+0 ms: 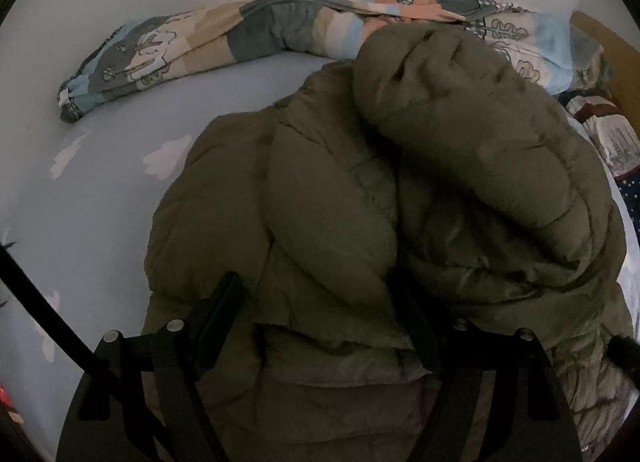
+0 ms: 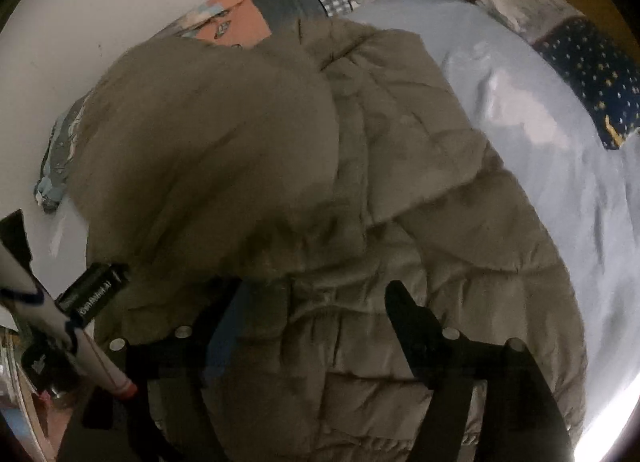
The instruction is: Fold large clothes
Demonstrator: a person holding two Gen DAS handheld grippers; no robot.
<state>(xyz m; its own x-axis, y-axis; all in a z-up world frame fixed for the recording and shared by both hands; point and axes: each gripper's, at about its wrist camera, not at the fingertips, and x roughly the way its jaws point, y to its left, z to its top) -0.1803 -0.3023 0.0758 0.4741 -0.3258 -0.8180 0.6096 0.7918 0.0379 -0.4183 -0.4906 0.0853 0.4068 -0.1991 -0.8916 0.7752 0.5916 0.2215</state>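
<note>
An olive green puffer jacket [image 1: 360, 202] lies bunched on a pale blue bed sheet [image 1: 100, 202], with a sleeve or hood folded over its top right. My left gripper [image 1: 320, 302] is open just above the jacket's near edge, its black fingers [image 1: 218, 314] spread wide with fabric between them. In the right wrist view the same jacket [image 2: 300, 182] fills the middle. My right gripper [image 2: 316, 310] is open over the jacket's quilted hem, fingers [image 2: 408, 318] spread apart and holding nothing.
A rolled patchwork quilt [image 1: 240, 34] lies along the white wall at the back. More patterned bedding [image 2: 580, 58] sits at the right. The other hand-held tool with a white and red handle [image 2: 80, 338] shows at the left of the right wrist view.
</note>
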